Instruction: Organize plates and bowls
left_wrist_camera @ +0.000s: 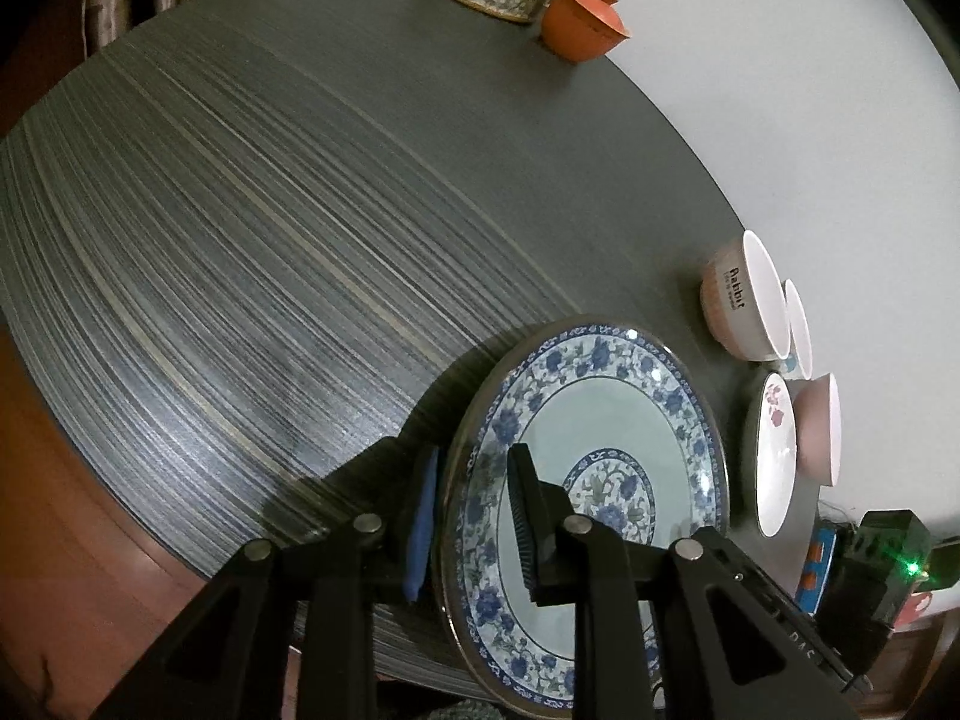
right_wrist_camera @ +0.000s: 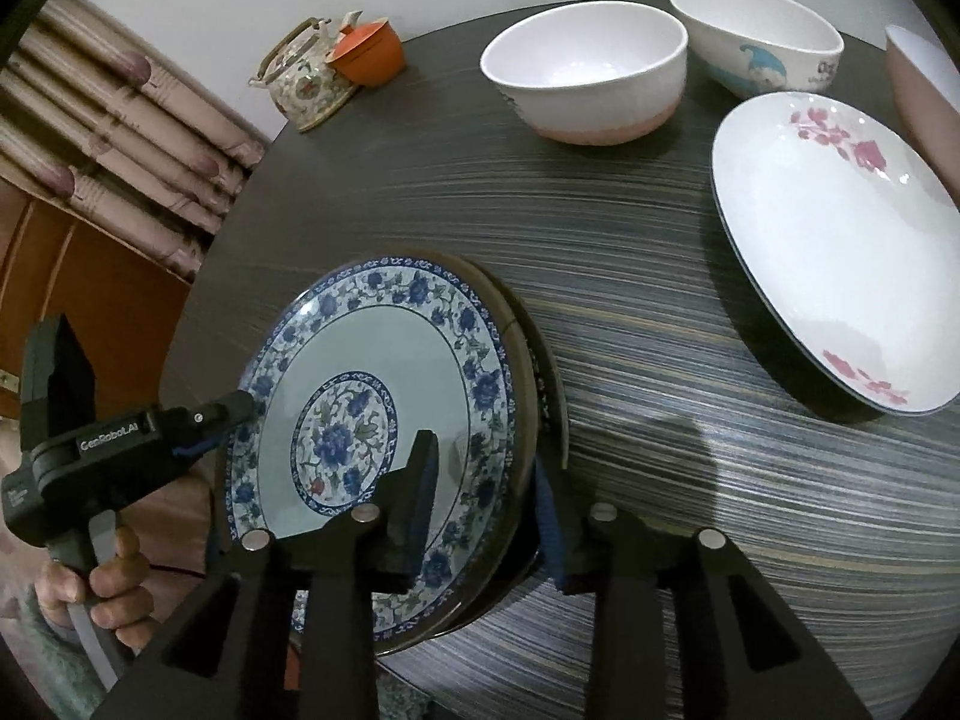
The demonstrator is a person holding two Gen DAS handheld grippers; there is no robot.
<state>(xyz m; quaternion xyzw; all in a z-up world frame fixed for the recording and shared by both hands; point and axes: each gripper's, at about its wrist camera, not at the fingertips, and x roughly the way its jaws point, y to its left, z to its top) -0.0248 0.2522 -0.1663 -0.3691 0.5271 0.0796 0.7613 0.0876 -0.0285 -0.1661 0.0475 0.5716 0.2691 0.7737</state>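
A blue-and-white floral plate [left_wrist_camera: 600, 420] [right_wrist_camera: 360, 348] stands tilted at the near edge of the round dark table [right_wrist_camera: 660, 450]. My left gripper [left_wrist_camera: 474, 456] is shut on its rim, one finger on the face and the blue pad behind. In the right wrist view the left gripper [right_wrist_camera: 237, 408] grips the plate's left rim. My right gripper [right_wrist_camera: 483, 462] straddles the near rim with slack; its pads do not press on it. A second patterned rim [right_wrist_camera: 543, 384] shows behind the plate's right edge. A white plate with pink flowers [right_wrist_camera: 828, 252] [left_wrist_camera: 774, 456] lies to the right.
Three bowls stand at the far right: a white-and-pink one [right_wrist_camera: 585, 69] [left_wrist_camera: 744, 306], a cartoon one [right_wrist_camera: 756, 42], and a pink one [right_wrist_camera: 918, 78] [left_wrist_camera: 819, 426]. A floral teapot [right_wrist_camera: 306, 84] and an orange cup [right_wrist_camera: 369, 54] sit at the back. A person's hand [right_wrist_camera: 114, 582] holds the left gripper.
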